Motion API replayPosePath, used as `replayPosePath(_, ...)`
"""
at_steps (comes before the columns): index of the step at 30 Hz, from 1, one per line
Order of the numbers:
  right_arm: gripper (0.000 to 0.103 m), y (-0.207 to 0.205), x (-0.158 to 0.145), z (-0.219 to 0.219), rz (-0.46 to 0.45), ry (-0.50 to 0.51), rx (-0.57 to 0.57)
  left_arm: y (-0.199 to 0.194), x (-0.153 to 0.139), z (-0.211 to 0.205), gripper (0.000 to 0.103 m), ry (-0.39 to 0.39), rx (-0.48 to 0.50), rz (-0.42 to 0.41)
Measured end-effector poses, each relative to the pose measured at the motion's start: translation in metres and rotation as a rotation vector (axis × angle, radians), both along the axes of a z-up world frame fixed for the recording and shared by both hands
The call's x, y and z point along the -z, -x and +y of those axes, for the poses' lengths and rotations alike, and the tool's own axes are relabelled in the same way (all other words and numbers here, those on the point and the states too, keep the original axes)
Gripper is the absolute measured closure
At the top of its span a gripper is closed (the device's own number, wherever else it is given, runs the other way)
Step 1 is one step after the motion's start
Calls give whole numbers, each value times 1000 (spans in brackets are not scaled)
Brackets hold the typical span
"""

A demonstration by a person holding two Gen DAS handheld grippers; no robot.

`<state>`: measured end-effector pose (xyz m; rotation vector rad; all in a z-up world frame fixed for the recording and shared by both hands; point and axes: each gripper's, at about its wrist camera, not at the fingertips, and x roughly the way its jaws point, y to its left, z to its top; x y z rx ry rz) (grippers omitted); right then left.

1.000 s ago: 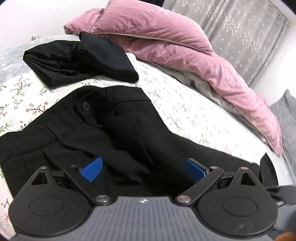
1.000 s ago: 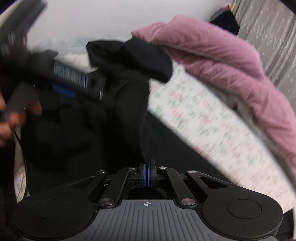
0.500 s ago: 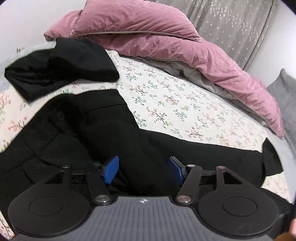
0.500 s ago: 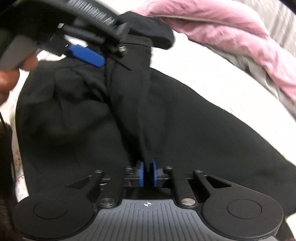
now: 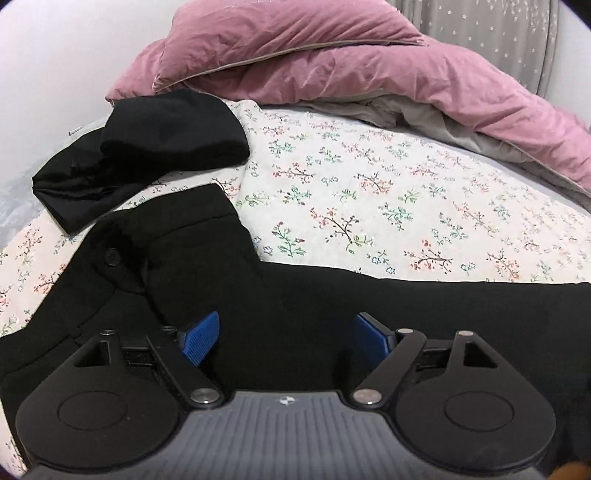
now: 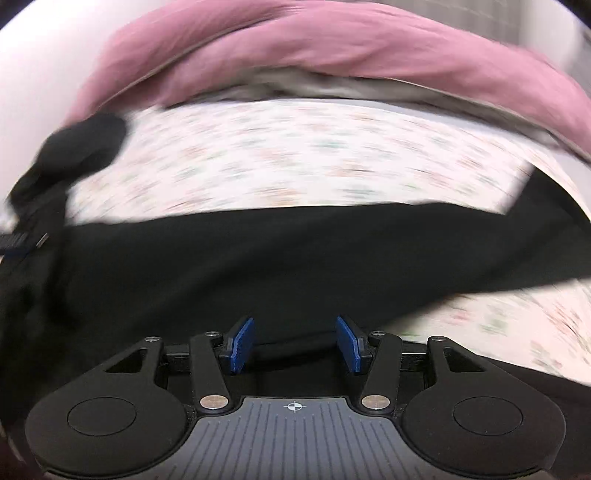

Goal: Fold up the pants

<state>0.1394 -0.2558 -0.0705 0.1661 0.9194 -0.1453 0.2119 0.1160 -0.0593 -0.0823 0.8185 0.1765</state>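
Black pants (image 5: 229, 273) lie on the floral bed sheet (image 5: 369, 206), waistband and button at the left, legs stretching right. My left gripper (image 5: 286, 338) is open, its blue pads just above the fabric near the crotch area, holding nothing. In the blurred right wrist view the pants (image 6: 288, 254) form a long black band across the sheet. My right gripper (image 6: 295, 345) is open over the near edge of the leg, empty. A bit of the left gripper (image 6: 18, 242) shows at the left edge.
A second folded black garment (image 5: 147, 147) lies at the back left of the bed; it also shows in the right wrist view (image 6: 74, 151). A pink duvet (image 5: 332, 62) is bunched along the back. A grey curtain (image 5: 498, 33) hangs behind.
My right gripper has opened and let go of the pants fabric, then swung right. My left gripper closed partway, then opened wide again and turned right along the pants.
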Motion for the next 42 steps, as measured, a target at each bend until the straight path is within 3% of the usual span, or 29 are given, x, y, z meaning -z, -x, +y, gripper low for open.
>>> replayPosePath(3,54,-1,3,-51,-8,-79,119,-7,5,-5,10,-32,-20,23)
replayPosePath(7,54,-5,8,-92,-16,-107,219,-10,11,-11,18,-68,-36,28)
replayPosePath(15,54,-31,34,-108,6,-109,317,0,15,-9,42,-125,-33,22)
replayPosePath(19,57,-29,35,-108,6,-46,341,14,17,19,54,-42,-66,30)
replayPosePath(22,76,-24,36,-112,5,-14,360,26,17,31,57,16,-75,31)
replayPosePath(24,97,-19,34,-116,-2,-27,373,33,15,37,57,43,-73,23)
replayPosePath(26,102,-13,30,-119,-17,-44,373,38,11,40,63,74,-67,7)
replayPosePath(27,103,-9,27,-119,-32,-42,375,39,11,41,73,88,-61,2)
replayPosePath(32,103,10,-8,-111,-157,1,374,46,-5,51,75,181,-75,-92)
replayPosePath(36,103,30,-48,-98,-249,40,356,55,-36,64,75,206,-76,-175)
replayPosePath(42,103,83,-98,-58,-343,88,291,81,-62,97,75,256,-66,-224)
